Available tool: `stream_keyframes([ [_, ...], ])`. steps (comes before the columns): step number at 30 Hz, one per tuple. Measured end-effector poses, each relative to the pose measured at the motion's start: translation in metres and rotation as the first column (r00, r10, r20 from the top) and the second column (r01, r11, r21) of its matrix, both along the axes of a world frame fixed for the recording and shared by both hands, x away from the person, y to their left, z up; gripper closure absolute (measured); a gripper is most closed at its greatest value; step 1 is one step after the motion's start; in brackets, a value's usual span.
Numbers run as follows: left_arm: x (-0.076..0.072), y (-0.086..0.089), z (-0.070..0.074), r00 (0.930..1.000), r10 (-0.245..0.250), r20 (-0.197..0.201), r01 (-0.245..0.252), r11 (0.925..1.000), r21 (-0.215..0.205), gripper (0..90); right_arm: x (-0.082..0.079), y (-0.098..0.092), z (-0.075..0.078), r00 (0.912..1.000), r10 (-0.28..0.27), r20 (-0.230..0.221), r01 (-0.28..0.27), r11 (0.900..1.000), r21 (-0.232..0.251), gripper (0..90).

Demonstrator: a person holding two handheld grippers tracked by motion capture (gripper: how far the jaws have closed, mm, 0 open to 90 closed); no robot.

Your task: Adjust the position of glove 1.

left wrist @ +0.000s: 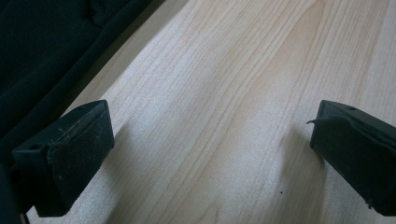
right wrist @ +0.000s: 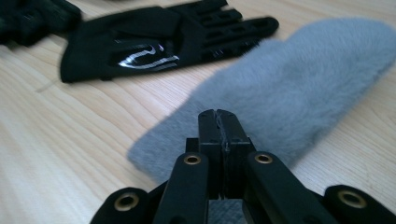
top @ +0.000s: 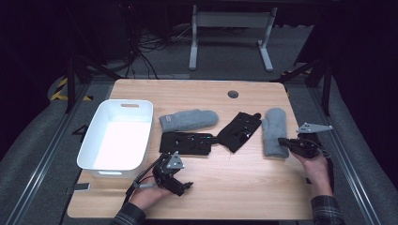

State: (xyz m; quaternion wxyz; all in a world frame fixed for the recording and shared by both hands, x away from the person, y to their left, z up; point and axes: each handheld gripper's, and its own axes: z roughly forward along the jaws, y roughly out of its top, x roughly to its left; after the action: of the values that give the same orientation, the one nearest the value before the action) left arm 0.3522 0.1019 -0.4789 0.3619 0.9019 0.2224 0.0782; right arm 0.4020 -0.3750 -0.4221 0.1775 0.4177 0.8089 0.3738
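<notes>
Right gripper (top: pixel 283 140) sits at the right of the high view, jaws clenched together with nothing between them, tips right at the near cuff end of the grey mitten (top: pixel 275 132). In the right gripper view the grey mitten (right wrist: pixel 299 88) lies just ahead of the tips, long axis running from lower left to upper right of frame. Left gripper (top: pixel 184 186) is at lower centre-left, jaws spread wide over bare table (left wrist: pixel 224 93), well apart from it. Right hand is nearer; jaws likely must open before grasping the cuff.

Table brightly lit from above, surroundings dark; close views soft, slightly blurred
</notes>
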Motion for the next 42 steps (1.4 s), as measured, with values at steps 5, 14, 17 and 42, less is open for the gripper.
stream_keyframes([
  [5,0.000,0.000,0.000,1.0000,0.000,0.000,0.000,1.0000,0.000,0.1,0.005,0.002,-0.012,0.9991,-0.017,-0.040,0.014,0.998,-0.058,90.0],
  [14,0.000,0.000,0.000,1.0000,0.001,0.000,-0.001,1.0000,0.000,0.1,0.000,0.002,-0.013,0.9986,-0.010,-0.053,0.008,0.999,-0.042,90.0],
  [17,0.000,0.000,0.000,1.0000,0.001,0.000,-0.001,1.0000,-0.001,0.1,-0.003,0.002,-0.013,0.9984,-0.008,-0.056,0.006,1.000,-0.031,90.0],
  [42,0.000,0.000,0.000,1.0000,0.003,0.000,-0.003,1.0000,-0.001,0.2,-0.031,0.040,-0.009,0.9820,0.153,-0.110,-0.158,0.987,-0.035,90.0],
])
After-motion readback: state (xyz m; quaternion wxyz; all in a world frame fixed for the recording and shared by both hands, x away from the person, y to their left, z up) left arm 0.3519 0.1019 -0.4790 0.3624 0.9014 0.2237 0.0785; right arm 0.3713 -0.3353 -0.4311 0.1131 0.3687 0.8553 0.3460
